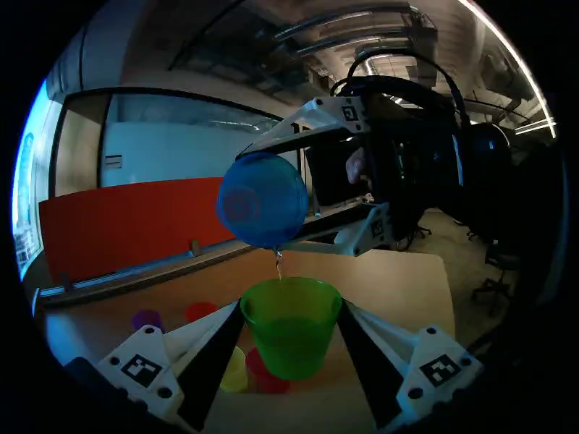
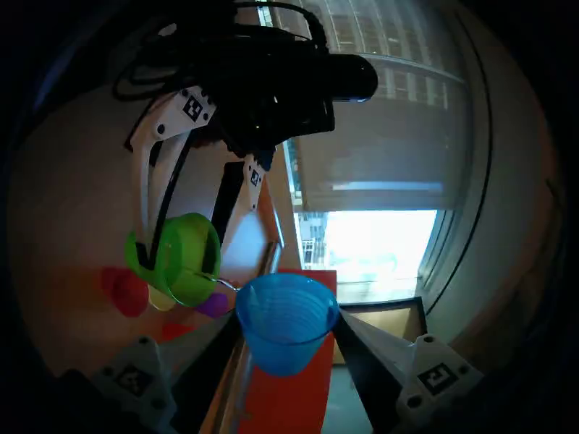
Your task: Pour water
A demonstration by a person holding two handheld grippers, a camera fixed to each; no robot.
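Here, the left claw (image 1: 291,312) is closed on a translucent green plastic cup (image 1: 291,340). Both fingers press its sides and hold it upright above the pale wooden worktop (image 1: 405,282). The right claw (image 2: 287,317) grips a translucent blue plastic cup (image 1: 262,199), tipped well over just above the green cup's rim. A thin thread of water (image 1: 279,266) falls from its lip into the green cup, which looks partly filled. Pouring appears to be under way. To do it well, the blue lip should sit over the green cup's centre, the tilt should increase slowly, and the green cup should be held level. A small purple cup (image 1: 147,318), a red cup (image 1: 200,311) and a yellow cup (image 1: 235,369) stand on the worktop beyond and below the green cup.
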